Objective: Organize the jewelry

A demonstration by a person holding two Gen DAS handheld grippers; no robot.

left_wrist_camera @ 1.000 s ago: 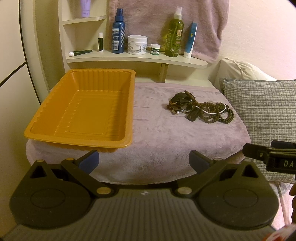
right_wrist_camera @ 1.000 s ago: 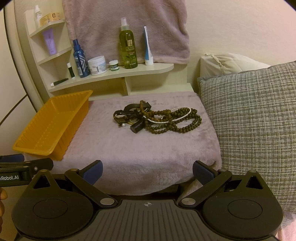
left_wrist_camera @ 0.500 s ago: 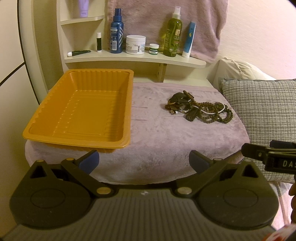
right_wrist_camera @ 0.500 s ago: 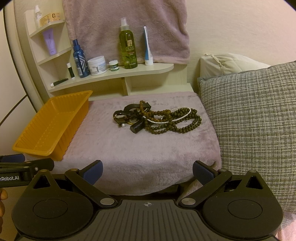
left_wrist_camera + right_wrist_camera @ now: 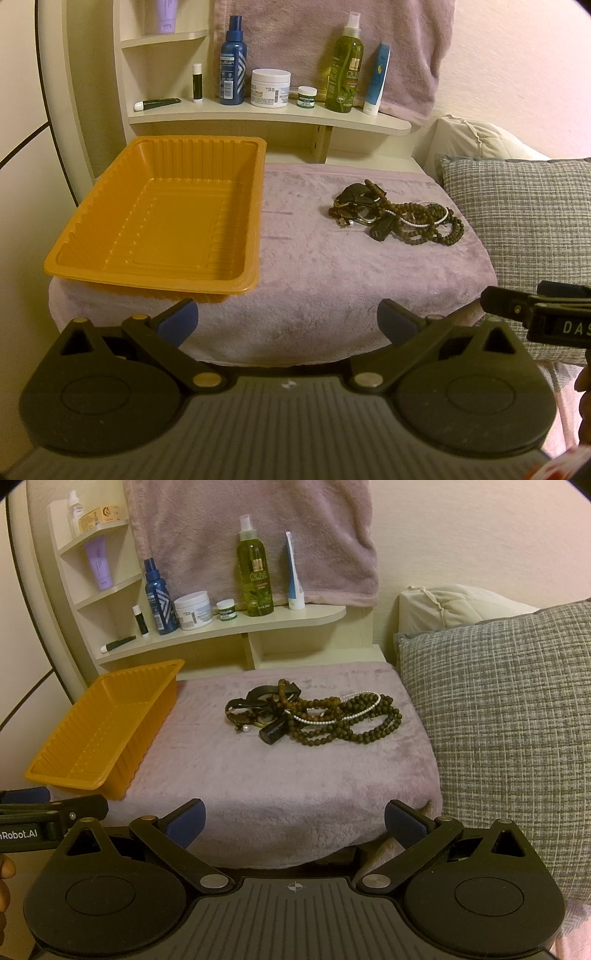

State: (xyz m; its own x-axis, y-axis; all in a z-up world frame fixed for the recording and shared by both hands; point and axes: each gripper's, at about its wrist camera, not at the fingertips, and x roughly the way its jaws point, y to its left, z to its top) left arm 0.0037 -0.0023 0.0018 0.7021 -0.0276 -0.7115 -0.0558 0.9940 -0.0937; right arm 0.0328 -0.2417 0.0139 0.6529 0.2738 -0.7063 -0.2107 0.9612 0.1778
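- My left gripper [image 5: 288,319] was wide open, empty.
- My right gripper [image 5: 294,823] gaped too, holding nothing.
- Jewelry [image 5: 314,712] lay mid-frame; tray [image 5: 162,218] sat left.

My left gripper [image 5: 288,319] drifted slightly left and nearer the orange tray [image 5: 162,218], jewelry pile [image 5: 314,714] edging right in its view, my right view barely shifted

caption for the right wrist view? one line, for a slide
Open right gripper faces a tangled jewelry pile on a mauve fleece, empty orange tray at left.
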